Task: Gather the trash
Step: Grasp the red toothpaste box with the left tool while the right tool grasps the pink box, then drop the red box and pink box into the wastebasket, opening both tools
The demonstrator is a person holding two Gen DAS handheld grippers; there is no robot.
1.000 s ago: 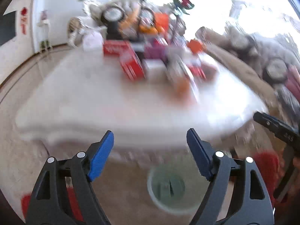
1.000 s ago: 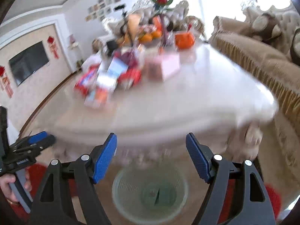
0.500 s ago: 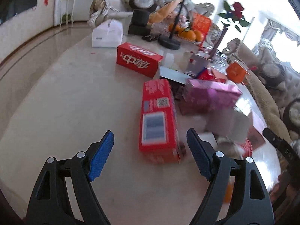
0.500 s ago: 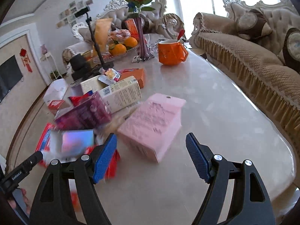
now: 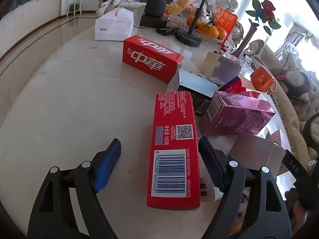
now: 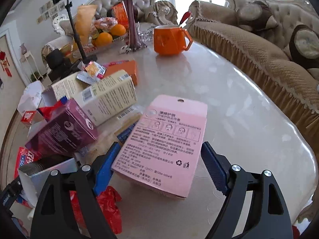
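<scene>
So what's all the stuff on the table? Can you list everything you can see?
long box with barcode: 1, red, between the left gripper's jaws
box with white letters: 1, red, farther back
tissue box: 1, white, far left end
flat box: 1, pink, between the right gripper's jaws
shiny box: 1, purple, left of the pink one
printed box: 1, cream, behind the purple one
mug: 1, orange, spoon inside
oranges: several, on a glass tray
vase: 1, purple, beside the oranges
table: 1, pale marble
sofa: 1, tan, right
left gripper: open
right gripper: open, jaws just widened
</scene>
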